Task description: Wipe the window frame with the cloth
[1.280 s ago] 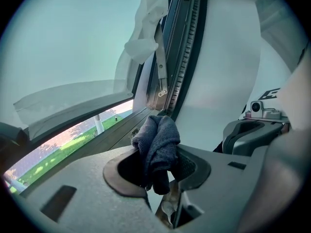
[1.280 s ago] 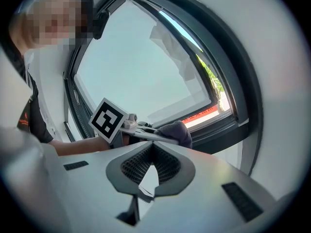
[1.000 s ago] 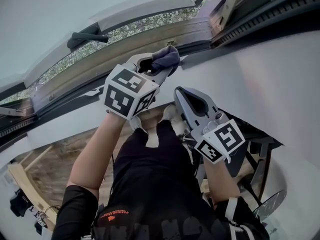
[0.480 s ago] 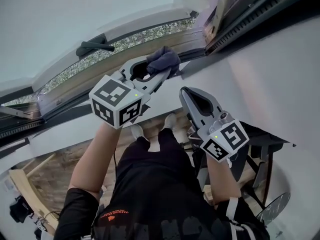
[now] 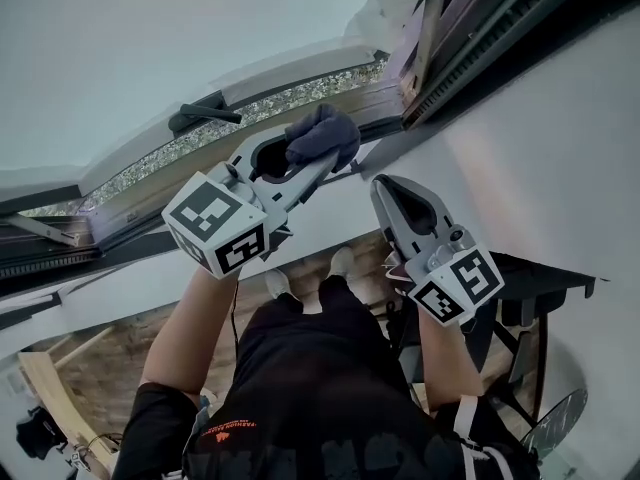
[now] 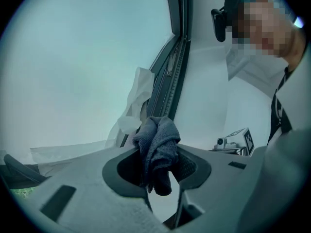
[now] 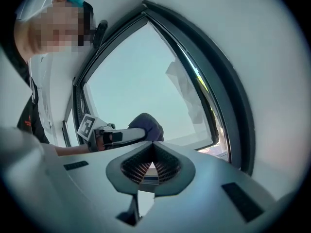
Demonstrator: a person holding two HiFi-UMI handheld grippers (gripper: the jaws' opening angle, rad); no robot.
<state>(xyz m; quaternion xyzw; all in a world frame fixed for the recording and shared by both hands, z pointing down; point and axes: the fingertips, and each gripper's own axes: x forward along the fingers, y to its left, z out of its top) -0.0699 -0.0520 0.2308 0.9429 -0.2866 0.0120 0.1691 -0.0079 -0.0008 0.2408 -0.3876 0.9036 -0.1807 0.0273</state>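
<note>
Left gripper [image 5: 308, 160] swings over the last second, cube dropping leftward. Cloth [image 5: 322, 133] holds at lower frame [image 5: 262, 103] rail, between handle [image 5: 205, 118] and corner. Little travel along rail, so wipe likely mid-stroke with most of frame left.

Left gripper view only: jaws clamped on cloth, tail hanging behind them. Right gripper view only: right gripper [image 7: 151, 147] tips meeting, nothing between. Head view alone places cloth on rail; right gripper waits below, apart.
</note>
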